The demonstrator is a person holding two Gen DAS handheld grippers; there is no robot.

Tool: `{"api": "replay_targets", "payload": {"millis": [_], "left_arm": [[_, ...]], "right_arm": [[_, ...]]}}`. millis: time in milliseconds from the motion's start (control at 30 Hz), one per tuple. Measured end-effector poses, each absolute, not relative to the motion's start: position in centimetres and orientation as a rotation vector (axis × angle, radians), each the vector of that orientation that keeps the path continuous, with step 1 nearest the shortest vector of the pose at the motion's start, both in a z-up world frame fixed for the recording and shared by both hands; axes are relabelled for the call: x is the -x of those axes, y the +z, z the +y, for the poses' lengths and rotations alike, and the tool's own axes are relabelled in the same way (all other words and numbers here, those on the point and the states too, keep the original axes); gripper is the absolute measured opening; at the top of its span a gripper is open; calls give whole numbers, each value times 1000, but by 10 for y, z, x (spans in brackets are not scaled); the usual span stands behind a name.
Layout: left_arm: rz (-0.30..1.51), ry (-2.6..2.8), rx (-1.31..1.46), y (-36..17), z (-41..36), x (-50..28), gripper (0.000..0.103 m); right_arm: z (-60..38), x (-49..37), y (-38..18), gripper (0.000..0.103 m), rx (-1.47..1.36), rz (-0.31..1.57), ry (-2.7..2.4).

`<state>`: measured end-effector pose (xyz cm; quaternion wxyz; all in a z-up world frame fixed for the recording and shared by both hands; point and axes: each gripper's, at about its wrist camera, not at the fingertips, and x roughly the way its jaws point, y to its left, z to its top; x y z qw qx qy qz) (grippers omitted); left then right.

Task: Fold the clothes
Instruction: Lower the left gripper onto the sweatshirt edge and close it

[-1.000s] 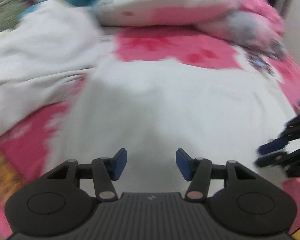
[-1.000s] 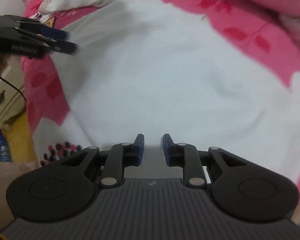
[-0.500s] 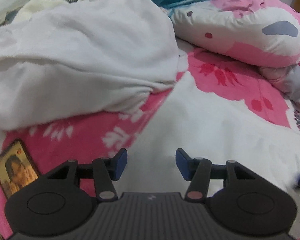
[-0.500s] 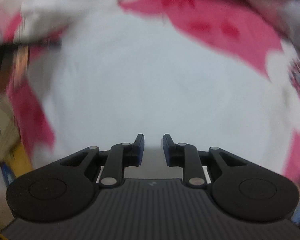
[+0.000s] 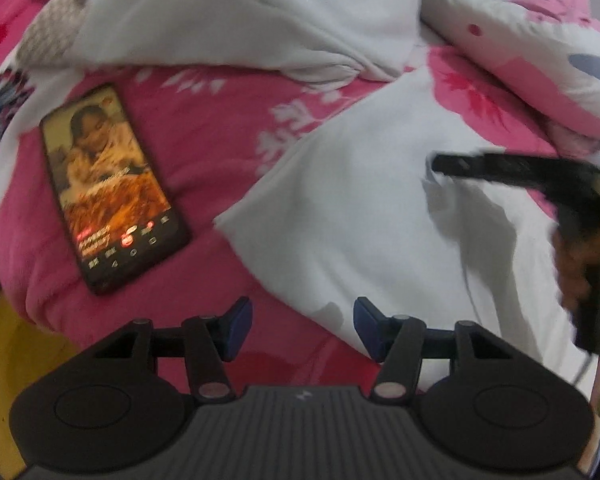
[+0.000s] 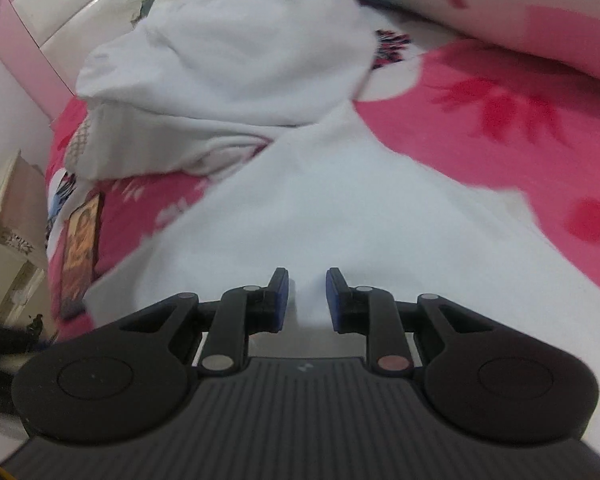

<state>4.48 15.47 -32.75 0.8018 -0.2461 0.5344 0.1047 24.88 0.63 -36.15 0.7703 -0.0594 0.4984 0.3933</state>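
Note:
A white garment (image 5: 380, 208) lies flat on the pink flowered bedspread (image 5: 204, 128); it also fills the middle of the right wrist view (image 6: 340, 216). My left gripper (image 5: 302, 330) is open and empty, hovering over the garment's near left edge. My right gripper (image 6: 307, 300) has its jaws partly open with white cloth showing in the gap; whether it grips is unclear. The right gripper also shows in the left wrist view (image 5: 500, 168), low over the garment's right part.
A heap of white clothes (image 5: 240, 12) lies at the back, also in the right wrist view (image 6: 228, 56). A lit phone (image 5: 108, 184) lies on the bedspread left of the garment. Pillows (image 5: 540, 52) lie at the back right. A cream cabinet (image 6: 4, 232) stands left of the bed.
My left gripper has swung left and back toward the garment's left edge, bringing the phone into view. My right gripper has moved toward the clothes heap. Both jaw gaps look unchanged.

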Motion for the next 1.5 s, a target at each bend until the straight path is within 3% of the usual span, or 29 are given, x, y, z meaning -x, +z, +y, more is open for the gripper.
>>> {"api": "replay_targets", "payload": {"millis": [333,533,700,1100,1200,1300,1333,1500], "left_arm": [[1108,278,754,-348,190,-42,58],[1087,281,888,-355,204,-41,61],[1062,277,917,-357,209,-42,59],[1027,254,968,-359,216,-49,54],[1027,253,952,-360,214,-54,44],[1025,256,935,-360,214,-55,15],[1017,245,939,-359,215,-55,10],[964,192,833,-341,202,-56,8]], "right_arm": [[22,-280,-339,24,-81,1056,786],[11,-275,-344,39,-197,1172,716],[4,-270,-355,45,-300,1279,639],[11,-267,-364,46,-325,1363,571],[11,-268,-364,47,-315,1368,570],[9,-270,-362,48,-311,1376,568],[9,-270,-361,48,-306,1379,569],[18,-275,-353,52,-287,1424,586]]}}
